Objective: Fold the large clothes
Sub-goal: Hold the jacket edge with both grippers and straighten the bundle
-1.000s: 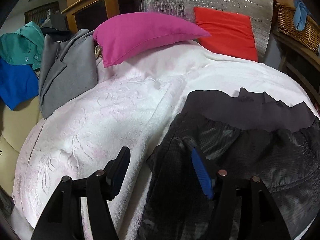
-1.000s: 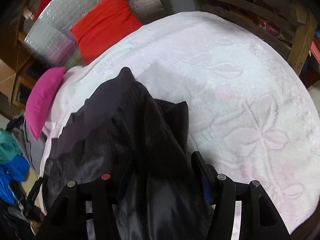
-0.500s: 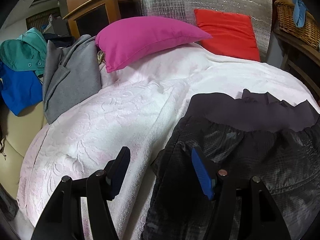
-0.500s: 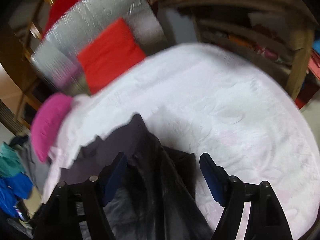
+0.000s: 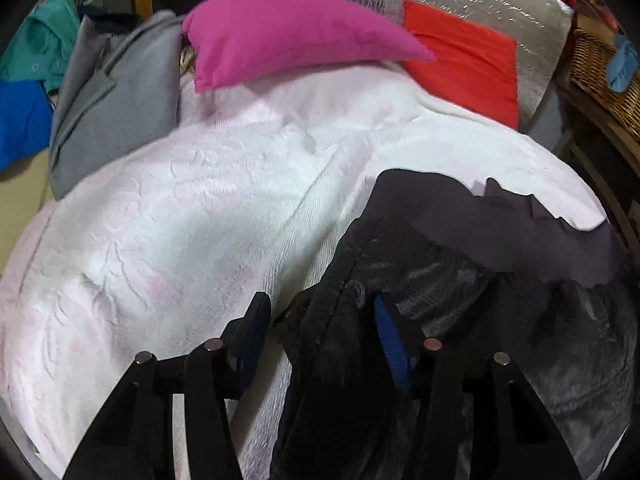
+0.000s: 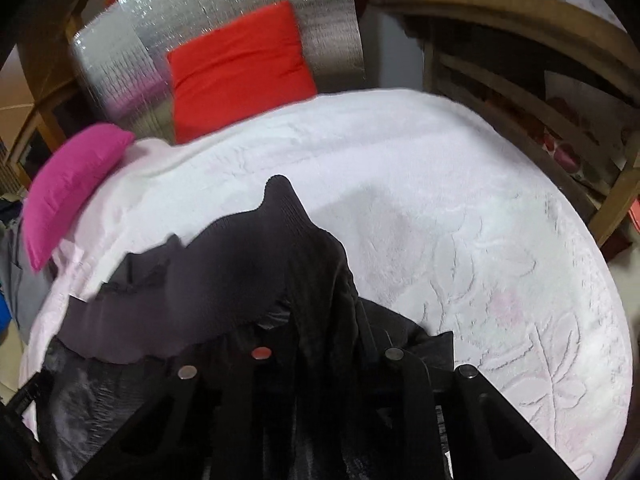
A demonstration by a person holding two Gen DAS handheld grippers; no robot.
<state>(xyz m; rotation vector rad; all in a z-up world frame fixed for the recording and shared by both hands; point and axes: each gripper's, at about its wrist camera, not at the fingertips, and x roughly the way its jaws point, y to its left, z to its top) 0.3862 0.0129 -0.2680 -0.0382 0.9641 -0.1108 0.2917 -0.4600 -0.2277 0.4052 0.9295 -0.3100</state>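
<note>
Rightward, wicker basket (image 5: 600, 64) with blue cloth (image 5: 622, 65)

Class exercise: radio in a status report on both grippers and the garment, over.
Left gripper jaws closing around black garment's edge. Right gripper jaws closing, fabric bunched between. Garment on white blanket; nothing in the way.

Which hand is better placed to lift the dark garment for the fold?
Probably the right. The right tool is closing tight around a raised fold of the dark garment. The left tool is closing too, but only straddles its edge, jaws wide apart.
</note>
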